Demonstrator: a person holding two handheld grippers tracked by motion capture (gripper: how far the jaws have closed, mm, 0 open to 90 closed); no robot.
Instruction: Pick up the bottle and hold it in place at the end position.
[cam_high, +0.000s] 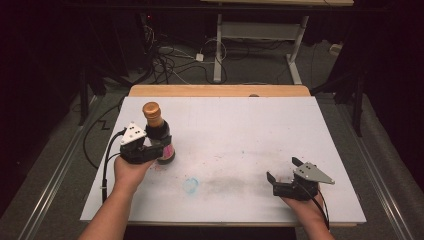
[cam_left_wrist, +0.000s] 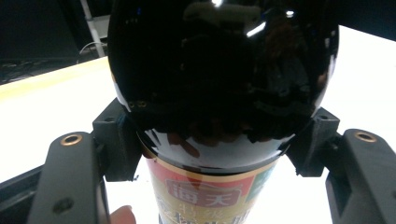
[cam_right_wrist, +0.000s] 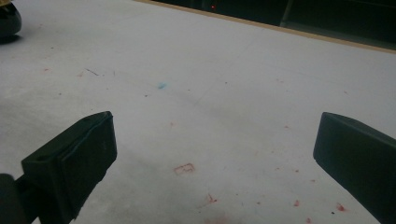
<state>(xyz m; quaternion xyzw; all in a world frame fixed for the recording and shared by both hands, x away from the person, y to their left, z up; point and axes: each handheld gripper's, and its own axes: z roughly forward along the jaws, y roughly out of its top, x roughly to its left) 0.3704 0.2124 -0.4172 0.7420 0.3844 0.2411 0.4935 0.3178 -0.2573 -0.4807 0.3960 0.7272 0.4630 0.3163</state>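
The surface (cam_high: 235, 145) carried a dark bottle (cam_high: 159, 136) at left of centre in the high view, grasped low by the left hand-held gripper (cam_high: 162, 148). Being tall and glossy, the bottle looked liable to tip or slip. The right hand-held gripper (cam_high: 283, 172), lower right, stood released. The left gripper view alone showed the bottle's label (cam_left_wrist: 208, 193); the high view alone showed its gold cap (cam_high: 151, 108).

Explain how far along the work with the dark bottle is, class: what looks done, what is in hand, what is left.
Done: the left gripper has closed on the dark bottle, its pads pressing the glass just above the label. In hand: the bottle is held upright at the left of the white table. Left: probably moving or setting it down; the right gripper rests open with nothing between its jaws.
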